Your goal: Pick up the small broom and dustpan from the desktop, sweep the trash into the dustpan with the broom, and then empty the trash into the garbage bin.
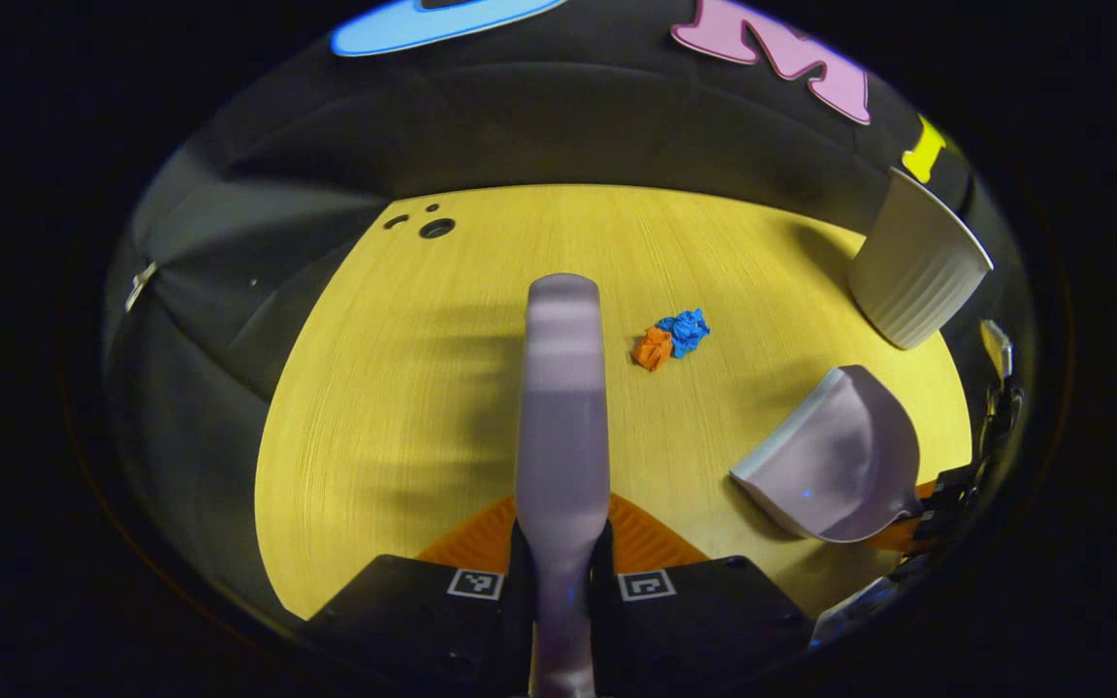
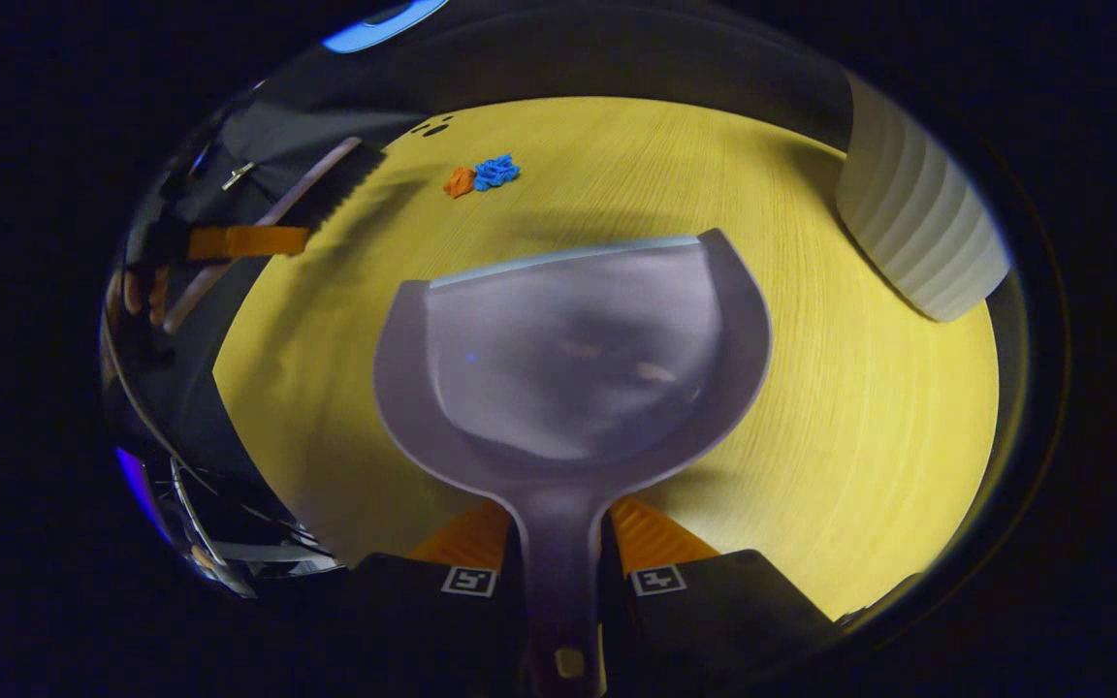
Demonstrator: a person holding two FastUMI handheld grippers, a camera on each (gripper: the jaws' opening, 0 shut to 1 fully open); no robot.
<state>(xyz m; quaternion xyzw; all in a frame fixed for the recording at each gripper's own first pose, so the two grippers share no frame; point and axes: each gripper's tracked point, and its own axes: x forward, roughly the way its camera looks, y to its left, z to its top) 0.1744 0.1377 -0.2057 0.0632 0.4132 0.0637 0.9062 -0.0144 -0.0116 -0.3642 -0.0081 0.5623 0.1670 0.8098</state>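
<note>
My left gripper (image 1: 561,543) is shut on the lilac broom (image 1: 563,407), which sticks forward over the yellow tabletop (image 1: 403,388). A crumpled orange and blue bit of trash (image 1: 670,337) lies just right of the broom's tip. My right gripper (image 2: 558,543) is shut on the handle of the lilac dustpan (image 2: 573,359), its open mouth facing the trash (image 2: 481,176) from some way off. In the left gripper view the dustpan (image 1: 835,460) hovers tilted at the right. In the right gripper view the broom (image 2: 326,189) shows dark bristles at the far left.
A white ribbed garbage bin (image 1: 917,262) stands at the table's right rear corner, close to the dustpan's right side (image 2: 917,233). Small round holes (image 1: 437,228) mark the table's far left. A hand (image 2: 137,291) holds the left gripper at the table's left edge.
</note>
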